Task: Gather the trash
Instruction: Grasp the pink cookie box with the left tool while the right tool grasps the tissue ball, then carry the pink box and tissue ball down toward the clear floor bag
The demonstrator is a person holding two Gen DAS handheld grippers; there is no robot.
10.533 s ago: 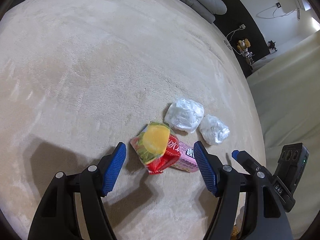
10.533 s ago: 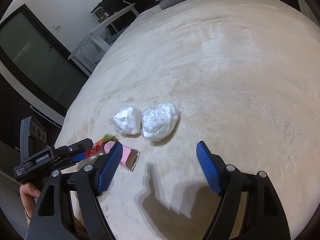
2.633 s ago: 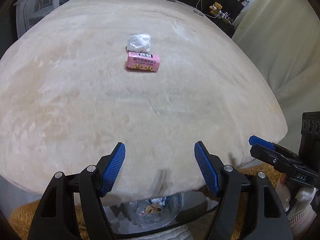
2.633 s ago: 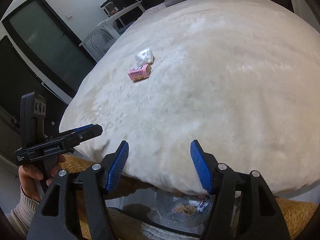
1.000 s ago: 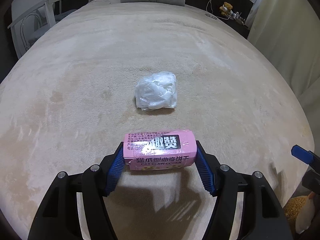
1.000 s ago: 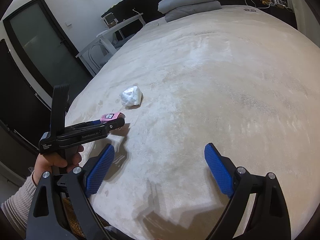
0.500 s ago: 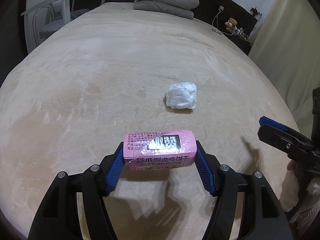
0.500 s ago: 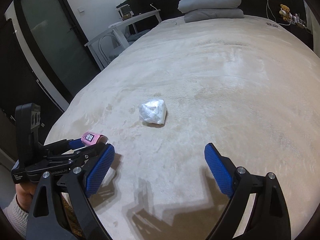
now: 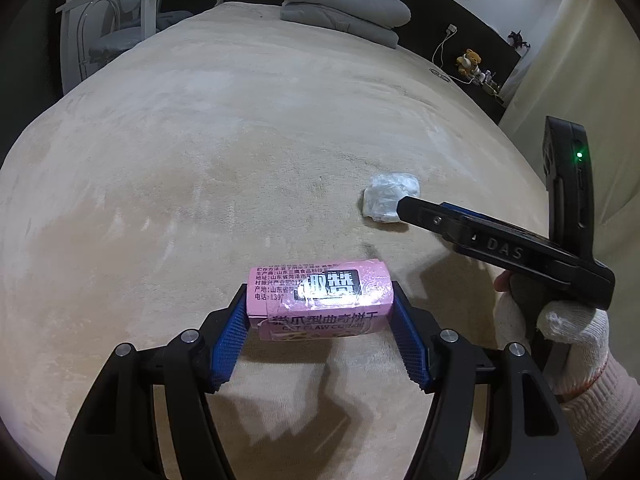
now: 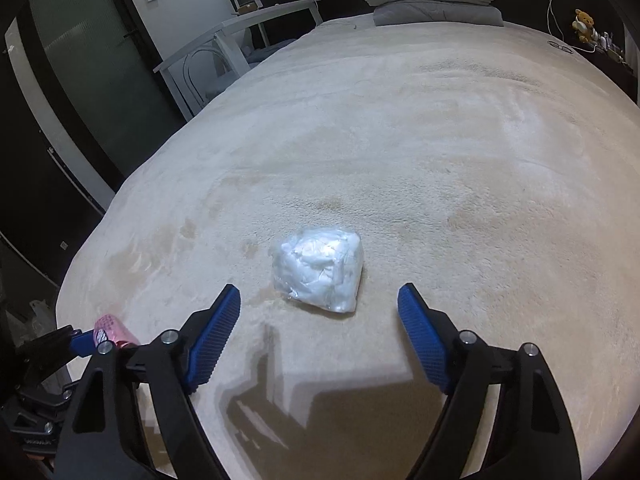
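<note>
My left gripper [image 9: 318, 310] is shut on a pink cookie box [image 9: 320, 288], which hangs crosswise between the blue pads just above the beige bed cover [image 9: 180, 168]. A crumpled white plastic wad [image 10: 318, 274] lies on the cover, and my right gripper [image 10: 318, 296] is low over its near edge. The right jaws are closing, with the wad between and just ahead of the fingertips, and the pads [image 10: 216, 320] stand clear of it. In the left wrist view the right gripper's tip [image 9: 408, 210] overlaps the wad [image 9: 384, 196]. The box [image 10: 108, 326] also shows at the far left of the right wrist view.
A gloved hand [image 9: 560, 332] holds the right gripper's handle. Folded grey bedding [image 9: 344, 8] lies at the far end of the bed. A white desk with a chair [image 10: 224, 48] stands to the left, and a small teddy bear [image 9: 468, 60] sits to the right.
My right gripper has swung in and sunk toward the white wad, and its jaws have narrowed. The left gripper has drifted away with the pink box, so the wad now sits further right in its view.
</note>
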